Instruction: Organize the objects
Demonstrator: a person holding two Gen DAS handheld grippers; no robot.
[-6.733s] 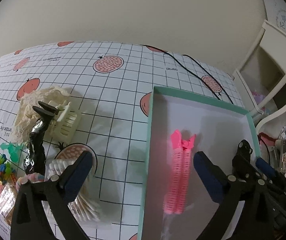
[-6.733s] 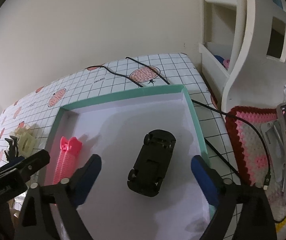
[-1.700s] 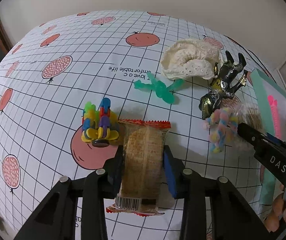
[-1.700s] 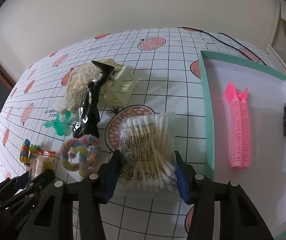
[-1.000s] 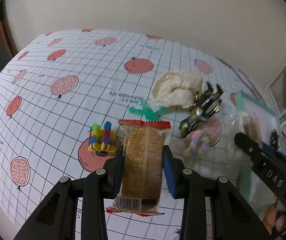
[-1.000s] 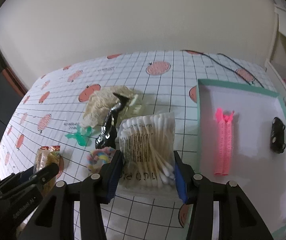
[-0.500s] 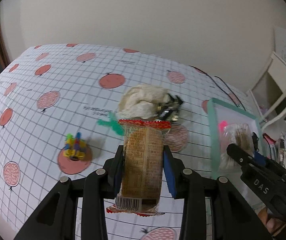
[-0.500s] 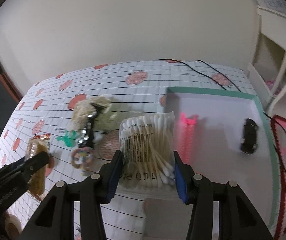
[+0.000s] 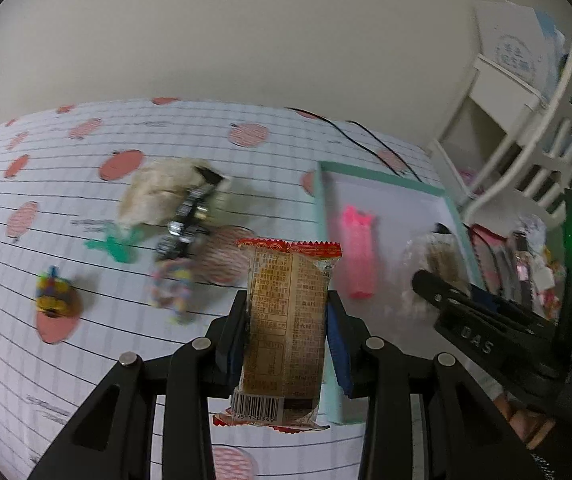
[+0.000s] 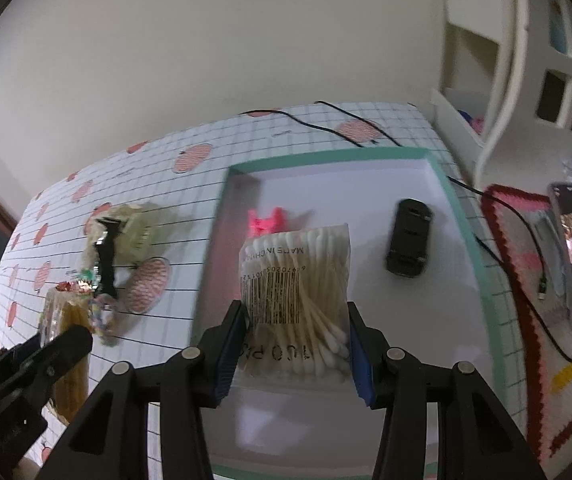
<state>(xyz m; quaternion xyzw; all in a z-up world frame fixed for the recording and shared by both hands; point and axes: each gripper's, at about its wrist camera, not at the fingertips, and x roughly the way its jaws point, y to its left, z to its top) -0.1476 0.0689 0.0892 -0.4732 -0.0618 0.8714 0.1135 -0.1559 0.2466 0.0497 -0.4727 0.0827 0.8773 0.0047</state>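
Gripping a brown, red-edged snack pack (image 9: 286, 332) in left gripper (image 9: 287, 344); clamping clear cotton-swab bag (image 10: 295, 300) in right gripper (image 10: 295, 354) above the tray (image 10: 481, 280).

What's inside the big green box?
Inside the green box lie a pink hair roller and a black toy car. The cotton swab bag, held in the right gripper, hides part of the floor.

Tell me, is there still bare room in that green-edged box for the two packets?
Yes. The box floor is bare between the pink comb and the black toy car, and along its near edge. Left of the box it is crowded: figure, cloth and ring cluster together.
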